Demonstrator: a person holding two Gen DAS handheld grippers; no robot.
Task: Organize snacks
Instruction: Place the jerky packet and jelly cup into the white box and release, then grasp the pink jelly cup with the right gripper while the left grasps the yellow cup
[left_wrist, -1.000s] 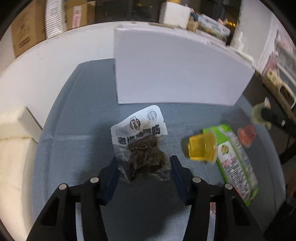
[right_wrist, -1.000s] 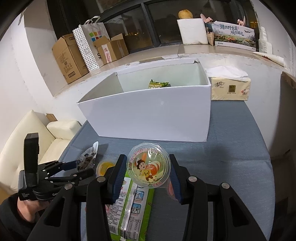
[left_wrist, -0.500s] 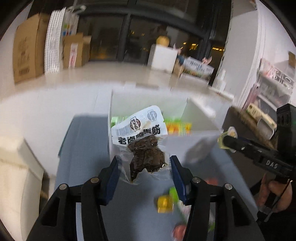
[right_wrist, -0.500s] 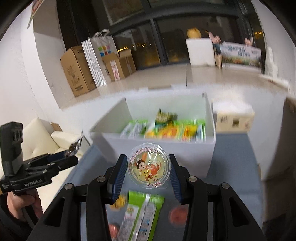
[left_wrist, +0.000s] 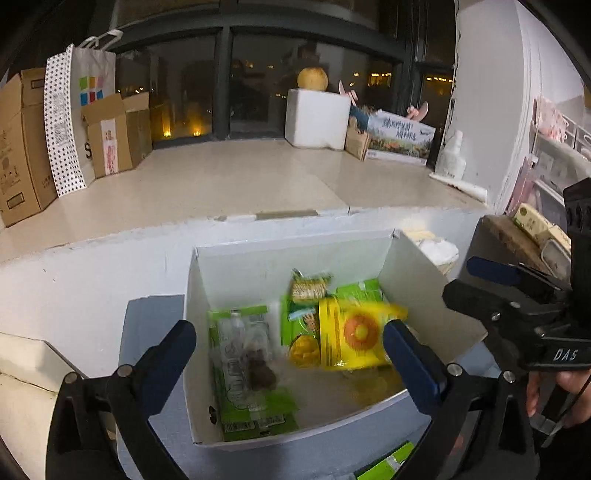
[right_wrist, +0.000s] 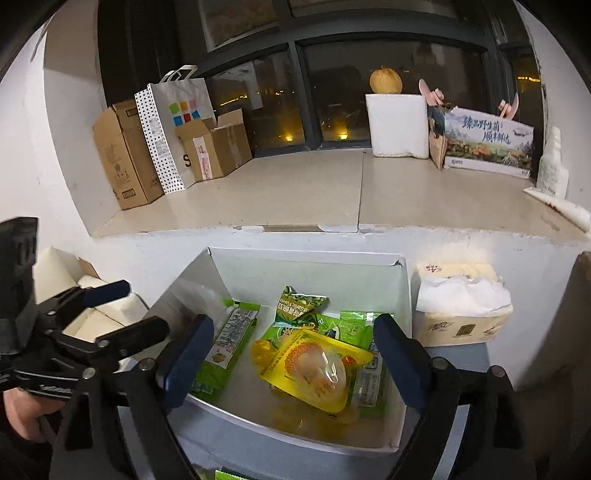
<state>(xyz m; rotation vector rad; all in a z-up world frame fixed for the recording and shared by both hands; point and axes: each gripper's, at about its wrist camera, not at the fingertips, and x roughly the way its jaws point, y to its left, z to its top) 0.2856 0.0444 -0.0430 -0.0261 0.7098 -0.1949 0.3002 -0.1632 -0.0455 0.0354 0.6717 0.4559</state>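
- Lower frame: left gripper (left_wrist: 288, 341) and right gripper (right_wrist: 293, 341), jaws just opened wide, nothing between them.
- Centre: pouch (left_wrist: 255, 354) and jelly cup (right_wrist: 325, 369) inside box (left_wrist: 192, 295); both probably light, the pouch soft, best pinched by its edge, the cup by its rim.

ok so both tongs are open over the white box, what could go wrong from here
1. The jelly cup lies tilted on the yellow packet; it may roll against the box's near wall.
2. The meat pouch is blurred, apparently mid-drop, so where it settles is uncertain.
3. Left tongs and right tongs hang close together and could clash.
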